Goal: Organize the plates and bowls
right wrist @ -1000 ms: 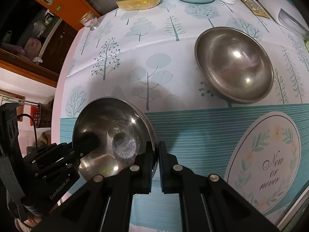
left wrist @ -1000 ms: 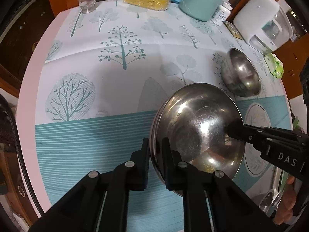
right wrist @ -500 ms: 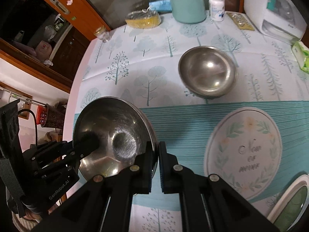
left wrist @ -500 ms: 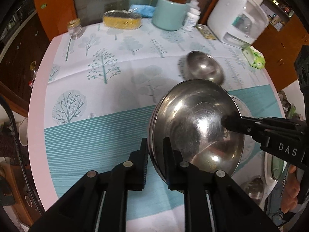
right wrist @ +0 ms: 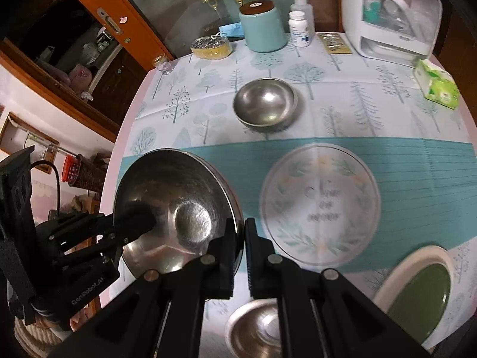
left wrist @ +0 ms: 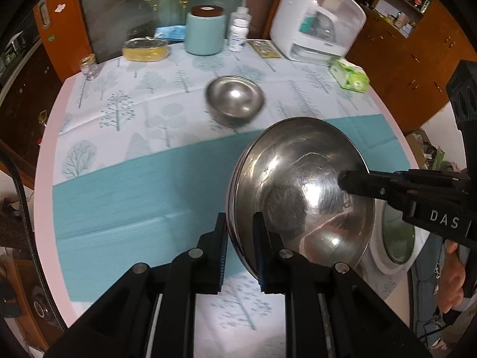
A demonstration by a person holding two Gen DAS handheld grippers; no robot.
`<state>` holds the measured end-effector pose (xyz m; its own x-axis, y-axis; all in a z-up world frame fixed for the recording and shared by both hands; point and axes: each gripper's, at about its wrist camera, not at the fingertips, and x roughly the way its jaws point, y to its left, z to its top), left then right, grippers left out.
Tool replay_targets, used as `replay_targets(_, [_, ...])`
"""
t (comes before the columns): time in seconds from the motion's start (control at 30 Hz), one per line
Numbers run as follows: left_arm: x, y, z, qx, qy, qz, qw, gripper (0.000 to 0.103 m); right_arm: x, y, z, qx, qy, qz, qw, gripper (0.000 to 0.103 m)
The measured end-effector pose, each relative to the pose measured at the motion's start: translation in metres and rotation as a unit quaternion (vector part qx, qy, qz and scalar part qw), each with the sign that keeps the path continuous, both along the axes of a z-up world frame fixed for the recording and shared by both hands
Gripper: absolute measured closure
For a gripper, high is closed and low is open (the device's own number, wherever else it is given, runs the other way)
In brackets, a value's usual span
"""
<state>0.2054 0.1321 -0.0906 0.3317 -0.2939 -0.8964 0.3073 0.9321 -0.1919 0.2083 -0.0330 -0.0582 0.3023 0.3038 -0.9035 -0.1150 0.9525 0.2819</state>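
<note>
1. I have the big steel bowl (left wrist: 301,197) pinched by its rim on two opposite sides and lifted clear of the tablecloth (left wrist: 143,191). My left tongs (left wrist: 240,250) are clenched on the near-left rim, one finger inside and one outside; my right tongs (right wrist: 240,244) are clamped on the opposite rim.
2. The smaller steel bowl (right wrist: 265,104) sits on the tree pattern farther back, well apart from the one I carry. I judge it the likely place to bring the big one, though stacking large into small would not seat well.
3. Risk one: both grips are thin rim pinches on smooth metal. If my hands drift apart or twist unevenly, the rim may slide out and the bowl drop.
4. Risk two: my left grip looks a touch looser than the right, so the bowl could tip toward that side.
5. Risk three: the green plate (right wrist: 417,286) and another steel bowl (right wrist: 256,331) lie near the table edge below my right hand; swinging low could clip them.
</note>
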Motion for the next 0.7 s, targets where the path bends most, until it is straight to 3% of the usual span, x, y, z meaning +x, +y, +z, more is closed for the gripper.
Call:
replay_targets(0.47, [-0.054,-0.061,-0.007,-0.016,0.022,0.001,0.9996,0.089,-0.059,-0.070,-0.002,0.008,-0.003,0.007,1.000,0.096])
replay_targets(0.7, [-0.076,-0.074,-0.033,-0.001,0.045,0.002,0.9990,0.089,-0.079,-0.076,-0.018,-0.009,0.003,0.023,1.000,0.096])
